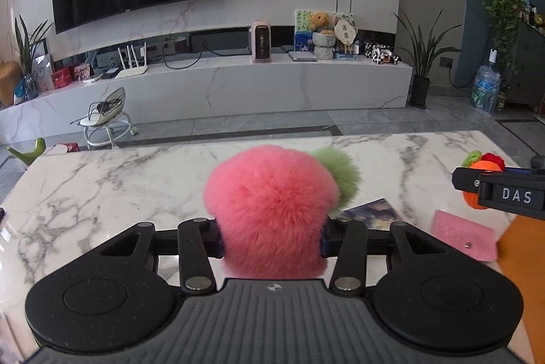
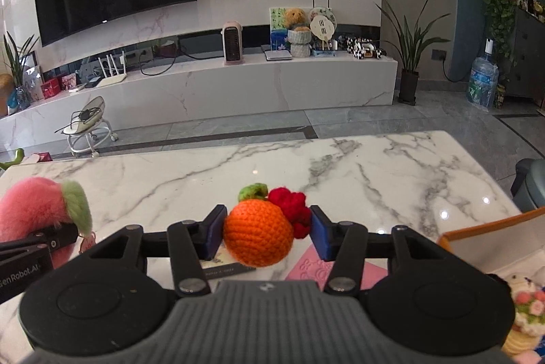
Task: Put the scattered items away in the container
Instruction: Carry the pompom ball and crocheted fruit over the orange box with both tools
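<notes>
Left wrist view, pink plush peach (image 1: 272, 210) clamped between left hand-held gripper (image 1: 272, 236) jaws

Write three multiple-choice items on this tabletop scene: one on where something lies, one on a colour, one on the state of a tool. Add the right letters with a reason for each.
1. Where does the pink card lie?
A. on the marble table
B. on the floor
C. on the TV shelf

2. What colour is the fluffy ball in the left tool?
A. blue with a yellow tuft
B. pink with a green tuft
C. all white

3. What is the right tool doing?
A. standing open and empty
B. closed on a book
C. closed on an orange crochet fruit

Answers:
1 A, the card lies flat on the marble top near the orange-edged box.
2 B, pink fur fills the gap between the left tool's pads, with a green tuft at its side.
3 C, both blue pads press the fruit's sides.
</notes>
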`<state>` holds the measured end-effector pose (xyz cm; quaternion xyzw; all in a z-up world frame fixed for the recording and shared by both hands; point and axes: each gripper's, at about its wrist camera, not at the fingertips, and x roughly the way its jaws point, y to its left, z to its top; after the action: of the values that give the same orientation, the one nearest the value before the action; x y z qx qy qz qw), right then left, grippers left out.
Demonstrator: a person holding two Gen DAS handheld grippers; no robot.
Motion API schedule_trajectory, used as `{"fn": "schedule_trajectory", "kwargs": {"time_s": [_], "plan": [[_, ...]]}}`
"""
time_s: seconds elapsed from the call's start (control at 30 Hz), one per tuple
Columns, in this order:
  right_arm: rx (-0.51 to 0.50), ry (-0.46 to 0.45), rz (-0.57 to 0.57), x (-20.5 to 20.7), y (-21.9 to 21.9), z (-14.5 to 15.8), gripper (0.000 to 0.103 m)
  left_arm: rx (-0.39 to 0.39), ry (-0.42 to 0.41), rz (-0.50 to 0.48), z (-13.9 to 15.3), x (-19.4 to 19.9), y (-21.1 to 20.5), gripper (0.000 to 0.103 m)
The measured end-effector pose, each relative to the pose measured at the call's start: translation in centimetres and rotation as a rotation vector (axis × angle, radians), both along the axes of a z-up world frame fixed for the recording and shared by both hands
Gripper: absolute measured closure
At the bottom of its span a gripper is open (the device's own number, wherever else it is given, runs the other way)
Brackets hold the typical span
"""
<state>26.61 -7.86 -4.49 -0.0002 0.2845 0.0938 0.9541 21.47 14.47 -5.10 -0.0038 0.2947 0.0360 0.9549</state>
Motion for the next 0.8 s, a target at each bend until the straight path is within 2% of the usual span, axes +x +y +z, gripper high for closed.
{"fn": "schedule_trajectory", "kwargs": {"time_s": [0.47,0.8], "plan": [[0.037,-0.096,0.025,-10.2,-4.2,5.5,0.048,0.042,-0.104,-0.091,6.2,-8.3,-6.2,0.051],[0.059,-0.173,-0.058,-15.8,-10.1,7.4,0.048,0.079,-0.171,-0.206,7.9,-11.9,-11.5,0.051]]}}
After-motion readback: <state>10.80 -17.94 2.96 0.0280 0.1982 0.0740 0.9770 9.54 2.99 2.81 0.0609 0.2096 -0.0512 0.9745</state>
